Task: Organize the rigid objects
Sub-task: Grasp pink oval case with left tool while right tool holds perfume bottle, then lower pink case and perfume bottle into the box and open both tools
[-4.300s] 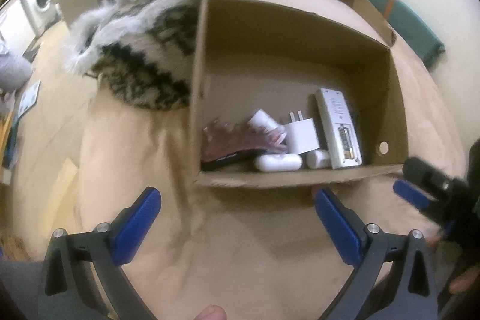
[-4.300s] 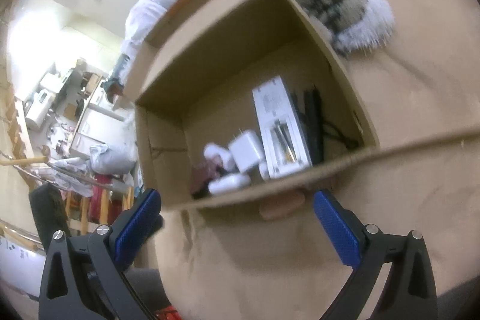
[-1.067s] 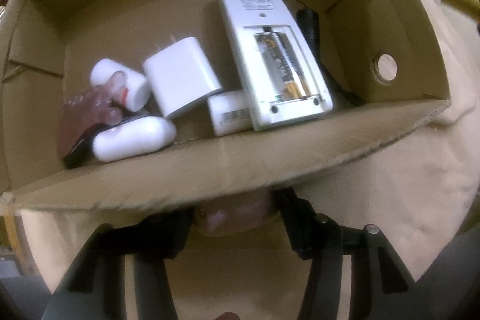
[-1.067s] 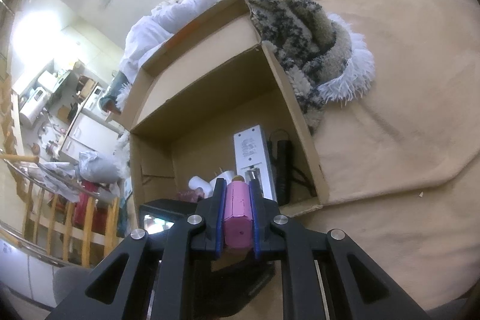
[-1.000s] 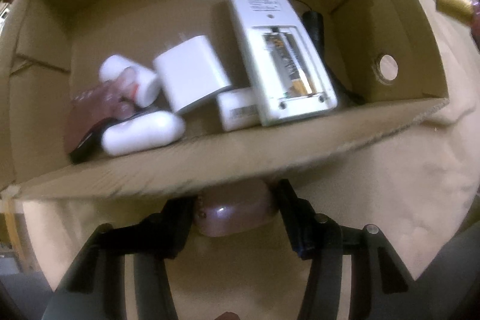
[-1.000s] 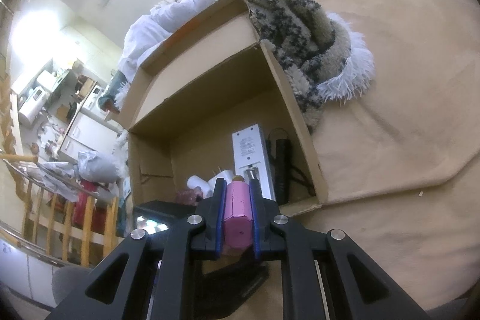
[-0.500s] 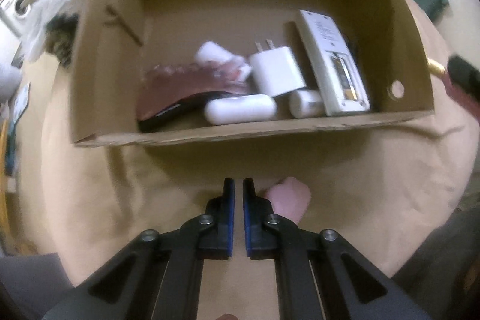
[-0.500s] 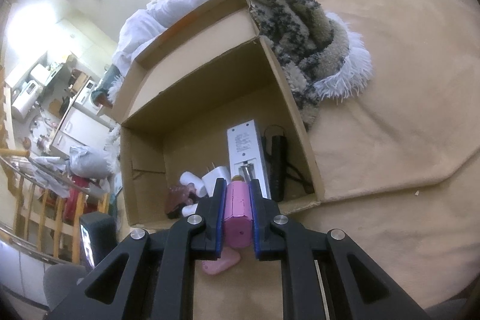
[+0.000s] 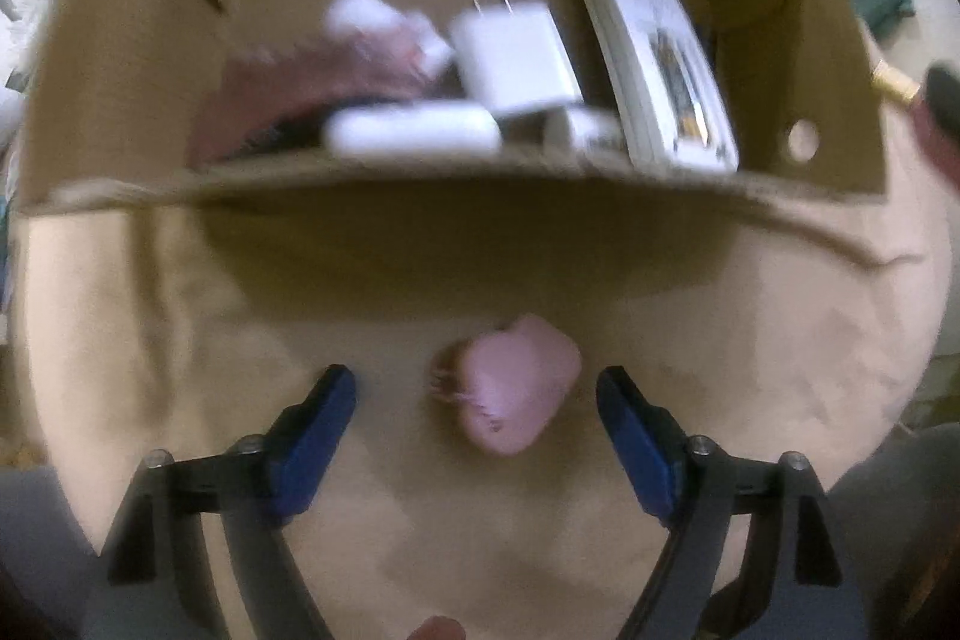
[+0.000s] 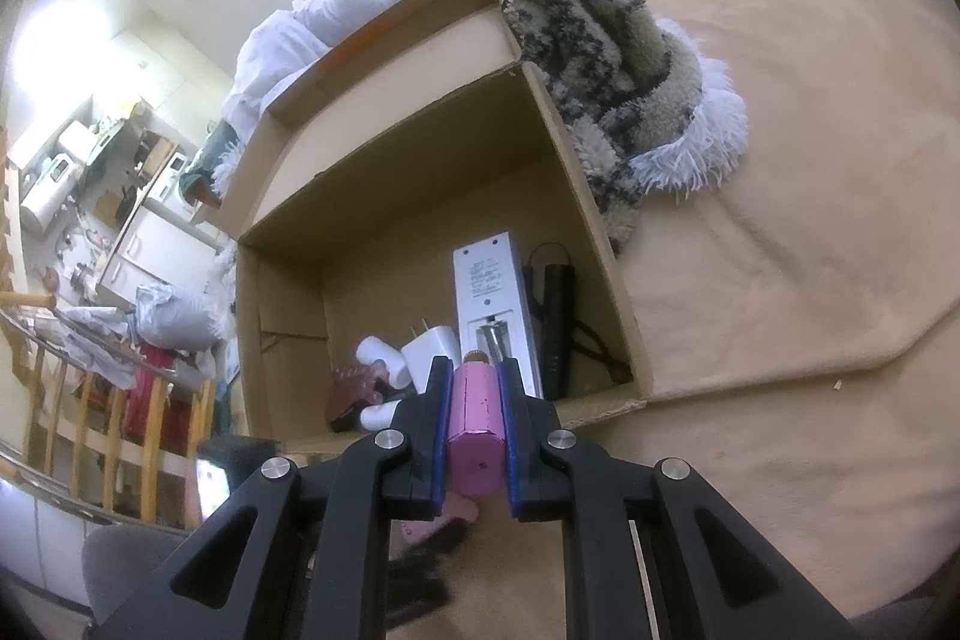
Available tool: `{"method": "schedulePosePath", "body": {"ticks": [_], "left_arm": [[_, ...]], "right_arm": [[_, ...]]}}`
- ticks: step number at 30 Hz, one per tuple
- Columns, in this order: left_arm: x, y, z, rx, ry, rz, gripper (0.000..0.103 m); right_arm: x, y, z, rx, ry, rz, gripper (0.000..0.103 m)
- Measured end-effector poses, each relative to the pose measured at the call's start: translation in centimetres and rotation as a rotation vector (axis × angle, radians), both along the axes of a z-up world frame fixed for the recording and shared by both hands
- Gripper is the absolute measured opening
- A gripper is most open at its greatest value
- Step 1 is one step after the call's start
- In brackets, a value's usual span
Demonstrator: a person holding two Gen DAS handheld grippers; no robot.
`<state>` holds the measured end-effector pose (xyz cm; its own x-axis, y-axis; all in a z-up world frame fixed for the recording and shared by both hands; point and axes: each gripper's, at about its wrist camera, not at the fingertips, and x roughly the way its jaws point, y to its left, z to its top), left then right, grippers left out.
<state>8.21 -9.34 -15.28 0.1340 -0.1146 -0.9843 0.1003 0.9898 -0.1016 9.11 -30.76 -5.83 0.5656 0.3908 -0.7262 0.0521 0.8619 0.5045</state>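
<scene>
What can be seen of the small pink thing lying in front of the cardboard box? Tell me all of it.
The small pink thing is a rounded, smooth, pale pink lump with a fringe of short dark teeth or bristles along its left edge; the blur hides finer detail. It lies flat on the tan blanket, just outside the cardboard box, apart from its front wall. It sits between the open pads of the left gripper, whose jaws have just been opening; neither pad touches it.
</scene>
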Motion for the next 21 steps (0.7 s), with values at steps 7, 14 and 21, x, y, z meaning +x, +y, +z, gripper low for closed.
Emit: {"method": "schedulePosePath", "body": {"ticks": [7,14,21], "left_arm": [[0.7,-1.9,-0.1,0.100,-0.072,-0.070,0.025],[0.4,0.0,2.0,0.092,-0.104,-0.052,0.017],[-0.3,2.7,5.9,0.053,-0.172,-0.055,0.017]], "right_arm": [[0.1,-0.1,-0.1,-0.002,0.004,0.001,0.015],[0.0,0.0,-0.2,-0.009,0.002,0.006,0.015],[0.0,0.3,-0.2,-0.026,0.004,0.012,0.015]]}}
